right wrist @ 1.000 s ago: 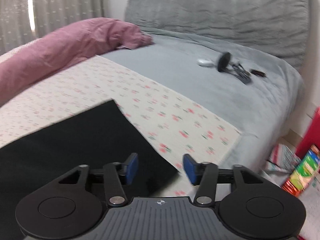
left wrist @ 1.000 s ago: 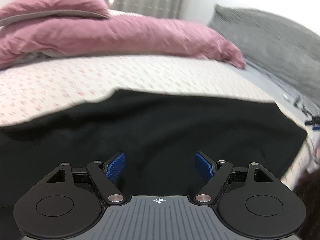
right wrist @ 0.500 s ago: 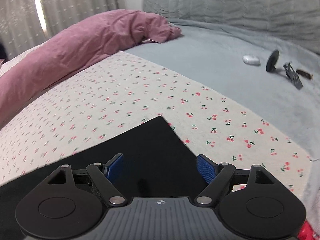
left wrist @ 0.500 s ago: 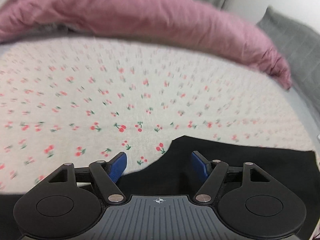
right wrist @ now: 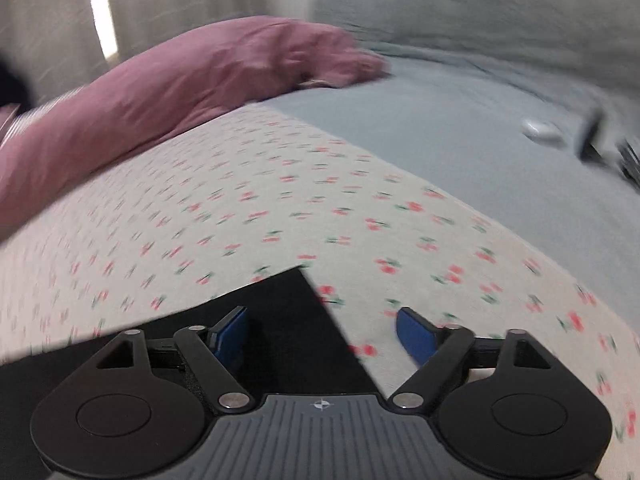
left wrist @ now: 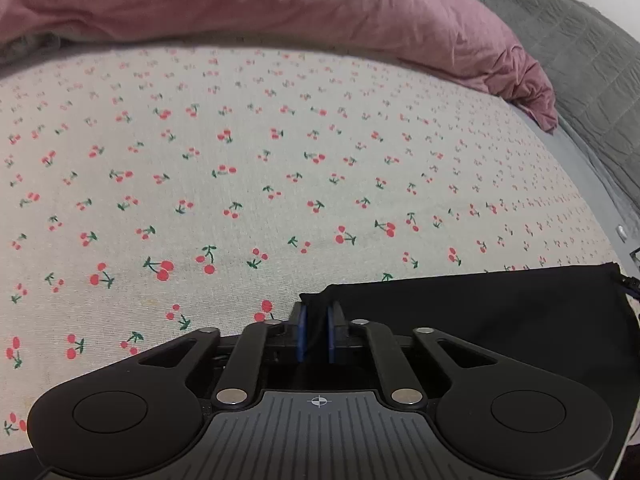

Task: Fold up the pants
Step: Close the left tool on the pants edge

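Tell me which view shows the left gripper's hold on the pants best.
Left wrist view: the left gripper has its jaws shut on a corner of the black pants, in sharp focus. The right wrist view is blurred and shows only another corner under the open right gripper.

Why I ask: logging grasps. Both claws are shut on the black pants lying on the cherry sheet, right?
Only the left claw is shut on the black pants. The right wrist view shows the right claw open over their corner.

The left gripper (left wrist: 315,332), wide open half a second ago, now pinches a corner of the black pants (left wrist: 480,312); the right gripper (right wrist: 322,330) drifts rightward over another corner.
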A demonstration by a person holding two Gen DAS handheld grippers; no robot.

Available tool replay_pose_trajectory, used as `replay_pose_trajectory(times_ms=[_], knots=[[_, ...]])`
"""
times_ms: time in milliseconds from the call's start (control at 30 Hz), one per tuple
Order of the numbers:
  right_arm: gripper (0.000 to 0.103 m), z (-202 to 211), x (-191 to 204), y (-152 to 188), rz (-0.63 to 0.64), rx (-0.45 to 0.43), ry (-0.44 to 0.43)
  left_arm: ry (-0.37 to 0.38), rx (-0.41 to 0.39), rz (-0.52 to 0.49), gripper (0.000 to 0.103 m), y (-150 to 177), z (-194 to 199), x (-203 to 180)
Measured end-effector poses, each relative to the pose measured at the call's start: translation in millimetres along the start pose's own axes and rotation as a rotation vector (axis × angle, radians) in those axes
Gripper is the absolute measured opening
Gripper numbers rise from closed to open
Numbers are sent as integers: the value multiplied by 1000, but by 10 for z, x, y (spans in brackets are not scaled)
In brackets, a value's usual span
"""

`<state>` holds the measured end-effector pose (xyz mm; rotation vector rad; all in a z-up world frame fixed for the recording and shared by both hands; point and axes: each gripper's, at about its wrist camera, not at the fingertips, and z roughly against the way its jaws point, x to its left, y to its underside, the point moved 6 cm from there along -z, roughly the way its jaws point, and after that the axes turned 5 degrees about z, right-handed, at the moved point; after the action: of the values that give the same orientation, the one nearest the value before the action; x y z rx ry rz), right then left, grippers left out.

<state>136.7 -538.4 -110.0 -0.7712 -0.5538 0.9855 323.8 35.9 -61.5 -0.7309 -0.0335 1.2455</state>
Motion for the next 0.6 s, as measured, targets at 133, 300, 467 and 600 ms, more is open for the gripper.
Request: replay_pose_trajectory(times_ms=[133, 300, 467, 600], knots=[[5, 24, 44, -51, -7, 10, -91, -41, -122, -21, 1, 13, 152, -101], [3, 166, 59, -266, 30, -105, 4, -17, -284, -60, 1, -140, 405, -333], [7, -79, 72, -421, 59, -137, 120, -99, -299, -68, 6, -315, -30, -392], [43, -228, -38, -358, 53, -104, 252, -213, -327, -25, 25, -280, -223, -334]])
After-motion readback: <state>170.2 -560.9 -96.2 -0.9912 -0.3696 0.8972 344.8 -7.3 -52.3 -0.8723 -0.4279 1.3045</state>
